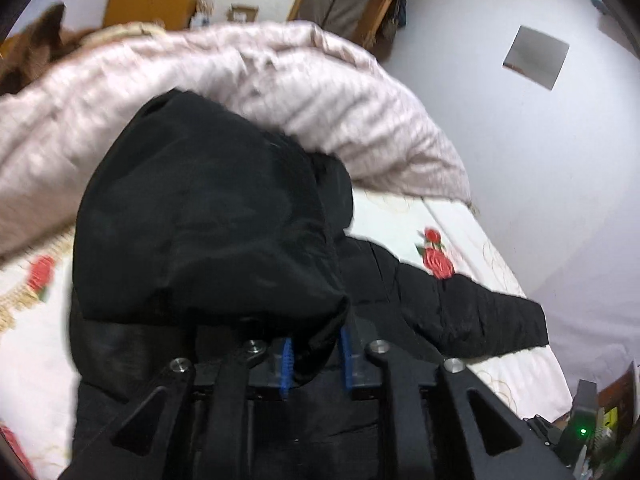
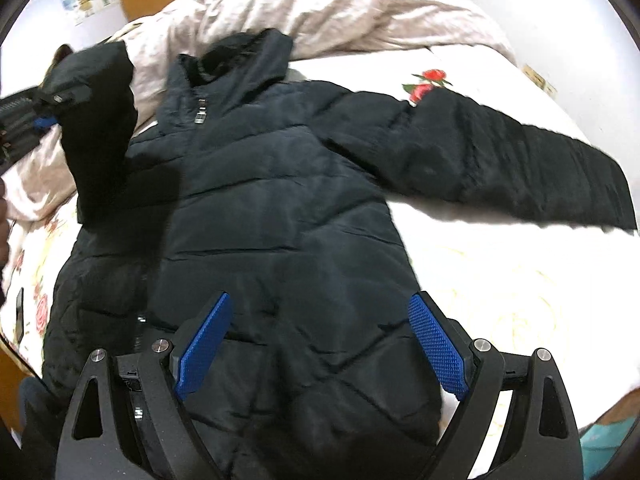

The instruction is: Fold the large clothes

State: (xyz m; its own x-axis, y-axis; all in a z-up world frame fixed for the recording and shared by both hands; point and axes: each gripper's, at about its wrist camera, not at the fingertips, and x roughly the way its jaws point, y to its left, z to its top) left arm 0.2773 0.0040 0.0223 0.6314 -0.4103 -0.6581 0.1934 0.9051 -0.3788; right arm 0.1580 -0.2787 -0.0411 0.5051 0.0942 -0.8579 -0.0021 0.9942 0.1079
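Dark puffer jacket [image 2: 260,200] spread face-up on a bed [image 2: 500,272].
Left gripper [image 1: 314,364] pinches one raised sleeve [image 1: 208,216]; right gripper [image 2: 320,344] hovers wide open, empty, over the hem.

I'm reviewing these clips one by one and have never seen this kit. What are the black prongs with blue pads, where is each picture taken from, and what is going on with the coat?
There is no robot: a person carries a hand-held gripper in each hand, each with a fisheye camera looking along its two blue-padded fingers. A black padded coat lies face up on a bed with a rose-print sheet and a pink duvet behind it. The left hand-held gripper has one coat sleeve between its pads and lifted off the bed; the right wrist view shows that raised sleeve at upper left. The right hand-held gripper hangs open above the coat's lower part, holding nothing. The other sleeve lies stretched out flat.
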